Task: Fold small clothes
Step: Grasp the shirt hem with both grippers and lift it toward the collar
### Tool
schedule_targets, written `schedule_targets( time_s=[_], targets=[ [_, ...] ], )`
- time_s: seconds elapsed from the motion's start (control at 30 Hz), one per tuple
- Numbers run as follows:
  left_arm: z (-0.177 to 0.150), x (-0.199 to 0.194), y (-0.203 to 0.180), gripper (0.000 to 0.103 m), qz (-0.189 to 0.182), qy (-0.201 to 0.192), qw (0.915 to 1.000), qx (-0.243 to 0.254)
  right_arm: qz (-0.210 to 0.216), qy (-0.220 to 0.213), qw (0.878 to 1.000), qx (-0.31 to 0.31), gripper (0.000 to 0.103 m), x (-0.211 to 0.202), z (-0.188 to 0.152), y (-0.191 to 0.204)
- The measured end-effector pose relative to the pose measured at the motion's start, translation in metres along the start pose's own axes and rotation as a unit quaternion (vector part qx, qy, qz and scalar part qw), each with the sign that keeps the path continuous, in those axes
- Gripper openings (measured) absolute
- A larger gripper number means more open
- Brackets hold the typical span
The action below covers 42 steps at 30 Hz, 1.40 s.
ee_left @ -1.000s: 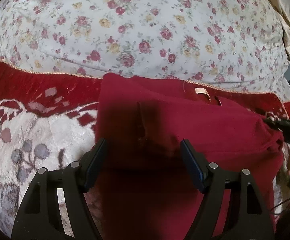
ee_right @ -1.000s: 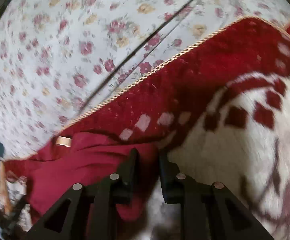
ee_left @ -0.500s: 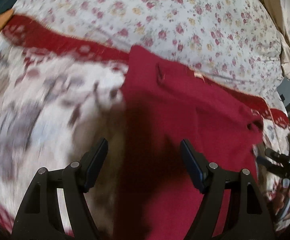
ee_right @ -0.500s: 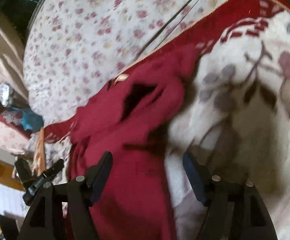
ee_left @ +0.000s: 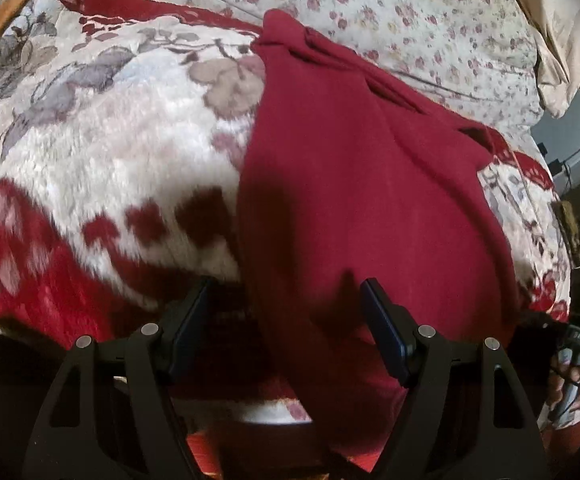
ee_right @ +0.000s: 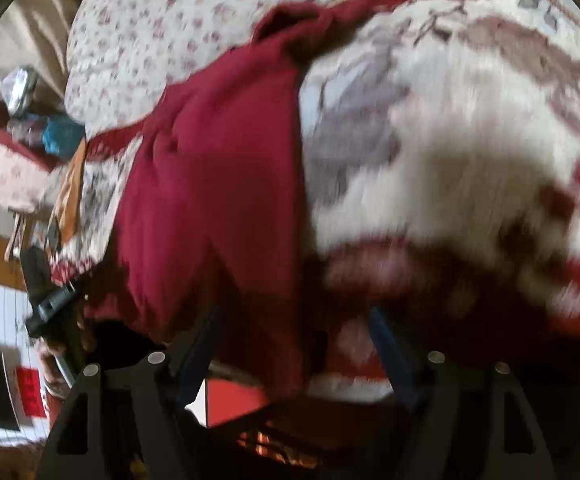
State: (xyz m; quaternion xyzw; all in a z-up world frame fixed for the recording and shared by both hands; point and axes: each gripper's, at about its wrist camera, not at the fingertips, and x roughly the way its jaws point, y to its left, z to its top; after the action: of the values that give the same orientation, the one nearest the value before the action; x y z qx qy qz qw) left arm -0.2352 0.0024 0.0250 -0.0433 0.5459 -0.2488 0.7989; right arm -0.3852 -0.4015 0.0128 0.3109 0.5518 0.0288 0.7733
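A dark red garment (ee_left: 362, 184) lies folded lengthwise in a long strip on the plush red-and-white floral blanket (ee_left: 102, 140) — its far end bunched at the blanket's red border, its near end draped over the blanket's front edge. Beyond the blanket lies a white sheet with small pink flowers (ee_left: 410, 12). The left gripper (ee_left: 282, 328) hovers over the garment's near end with its jaws spread wide, holding nothing. The right gripper (ee_right: 294, 344) also has its jaws wide apart and empty, above the garment's right edge — this view is blurred. A beige pillow (ee_left: 562, 20) sits at the sheet's far right corner.
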Motion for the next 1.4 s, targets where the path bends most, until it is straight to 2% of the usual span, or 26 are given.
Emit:
schedule_targets(
  time_s=[0.13, 0.2, 0.27, 0.37, 0.5, 0.53, 0.6, 0.67, 0.7, 0.73, 0.8, 0.87, 0.93, 1.03, 1.1, 1.2, 1.33, 1.4],
  targets=[
    [-0.003, 0.000, -0.007, 0.075, 0.009, 0.007, 0.9999, 0.004, -0.019, -0.017, 0.999, -0.033, 0.073, 0.012, -0.009, 0.016],
    [-0.005, 0.000, -0.008, 0.075, 0.003, 0.015, 0.9999, 0.001, -0.007, -0.025, 0.999, -0.036, 0.072, 0.013, -0.010, 0.020],
    [-0.006, -0.002, -0.011, 0.075, -0.003, 0.018, 0.9998, 0.002, 0.017, -0.018, 0.999, -0.039, 0.056, 0.014, -0.010, 0.027],
    [-0.005, -0.002, -0.013, 0.075, -0.011, 0.017, 0.9998, -0.002, 0.020, -0.020, 0.998, -0.055, 0.056, 0.016, -0.012, 0.031],
    [-0.007, 0.007, -0.018, 0.074, 0.000, 0.015, 0.9998, 0.013, 0.017, -0.026, 0.999, -0.045, 0.056, 0.026, -0.010, 0.032],
    [-0.008, 0.007, -0.017, 0.071, 0.001, 0.009, 0.9999, 0.012, 0.013, -0.028, 0.998, -0.054, 0.056, 0.027, -0.010, 0.036],
    [-0.008, 0.006, -0.013, 0.055, 0.011, 0.002, 0.9999, 0.001, 0.004, -0.025, 0.997, -0.078, 0.047, 0.028, -0.011, 0.040],
    [-0.006, 0.004, -0.008, 0.020, 0.023, -0.002, 0.9997, -0.005, 0.015, -0.033, 0.995, -0.090, 0.019, 0.026, -0.010, 0.044],
    [-0.005, 0.002, -0.004, 0.014, 0.021, -0.004, 0.9997, -0.008, 0.019, -0.036, 0.995, -0.090, 0.015, 0.024, -0.009, 0.043],
    [-0.003, 0.000, 0.001, 0.007, -0.001, -0.003, 0.9998, -0.018, 0.021, -0.041, 0.995, -0.092, 0.013, 0.022, -0.009, 0.043],
    [-0.001, -0.006, 0.004, 0.006, -0.033, 0.000, 0.9990, -0.031, 0.032, -0.050, 0.994, -0.096, 0.011, 0.015, -0.010, 0.045],
    [0.000, -0.021, -0.001, 0.005, -0.044, -0.014, 0.9988, -0.018, 0.069, -0.053, 0.991, -0.102, 0.009, 0.004, -0.013, 0.052],
    [0.000, -0.045, -0.006, 0.005, -0.074, -0.030, 0.9968, -0.007, 0.097, -0.059, 0.986, -0.119, 0.009, -0.011, -0.019, 0.065],
    [-0.005, -0.071, -0.007, 0.005, -0.086, -0.050, 0.9950, 0.007, 0.121, -0.060, 0.981, -0.142, 0.009, -0.027, -0.029, 0.079],
    [-0.007, -0.072, -0.002, 0.005, -0.078, -0.051, 0.9957, 0.002, 0.114, -0.050, 0.981, -0.148, 0.009, -0.025, -0.034, 0.082],
    [-0.010, -0.052, 0.015, 0.005, -0.057, -0.026, 0.9978, -0.022, 0.090, -0.023, 0.987, -0.134, 0.009, -0.006, -0.035, 0.073],
    [-0.014, -0.038, 0.028, 0.005, -0.040, -0.009, 0.9982, -0.044, 0.041, 0.009, 0.992, -0.118, 0.009, 0.018, -0.031, 0.064],
    [-0.012, -0.036, 0.028, 0.005, -0.045, -0.003, 0.9977, -0.050, 0.049, 0.010, 0.995, -0.089, 0.009, 0.023, -0.027, 0.059]
  ],
)
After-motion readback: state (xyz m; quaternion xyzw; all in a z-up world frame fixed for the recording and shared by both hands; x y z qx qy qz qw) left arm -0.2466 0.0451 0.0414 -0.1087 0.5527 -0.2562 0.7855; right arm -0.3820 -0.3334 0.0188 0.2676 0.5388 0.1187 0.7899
